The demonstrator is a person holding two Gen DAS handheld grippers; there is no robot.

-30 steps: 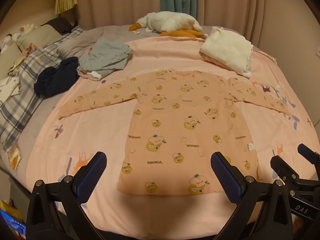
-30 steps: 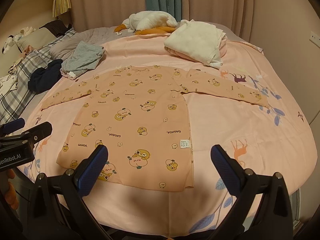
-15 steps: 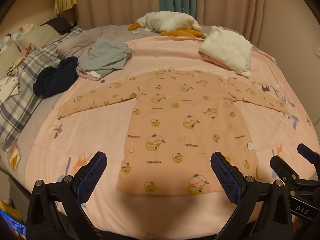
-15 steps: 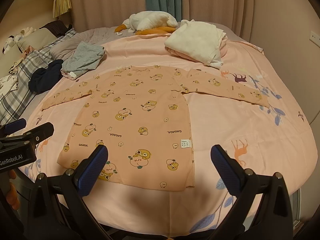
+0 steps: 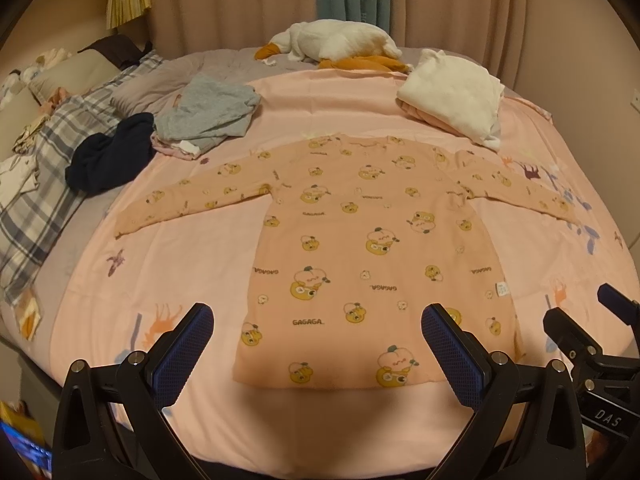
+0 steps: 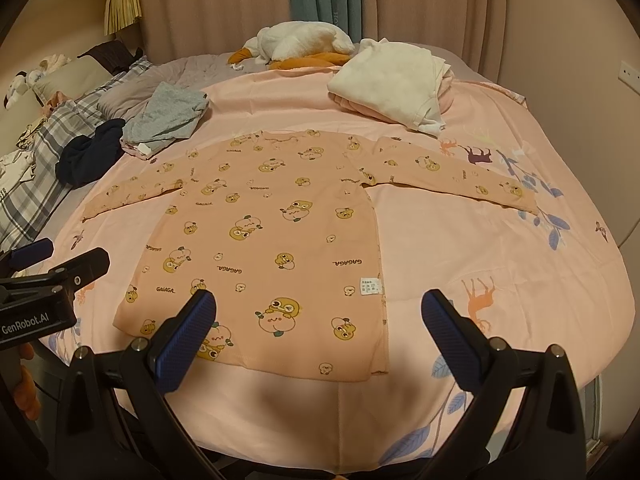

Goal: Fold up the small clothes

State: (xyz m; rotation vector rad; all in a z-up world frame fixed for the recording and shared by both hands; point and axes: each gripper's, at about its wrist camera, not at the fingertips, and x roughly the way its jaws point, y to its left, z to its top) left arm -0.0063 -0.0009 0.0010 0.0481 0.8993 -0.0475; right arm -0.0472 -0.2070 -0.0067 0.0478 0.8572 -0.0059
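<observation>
Across the middle of both wrist views, a peach long-sleeved shirt (image 5: 372,256) printed with cartoon ducks is lying flat on a pink bedspread (image 5: 172,276), its two sleeves stretching out toward the left and right edges of the frame and its hem sitting nearest the cameras. A small white label (image 6: 370,286) is showing at the shirt's right side seam, right of centre in the right wrist view.

At the bottom of the left wrist view, the left gripper (image 5: 316,344) is hovering above the hem with its jaws spread wide and gripping nothing; its blue pads (image 5: 182,354) are framing the lower part of the shirt. At the bottom of the right wrist view, the right gripper (image 6: 318,334) is likewise hanging over the hem's right corner, jaws wide apart and empty. Each gripper is also appearing at the side edge of the other's view.

In the upper left of the frames, a grey garment (image 5: 208,114) is lying crumpled beside a dark navy garment (image 5: 110,154), both well apart from the shirt's body and near its left sleeve. In the upper right, a folded cream garment (image 5: 452,94) is resting just beyond the shirt's collar. At the top centre, a white plush goose (image 5: 336,40) is lying in front of the curtains (image 5: 224,4).
</observation>
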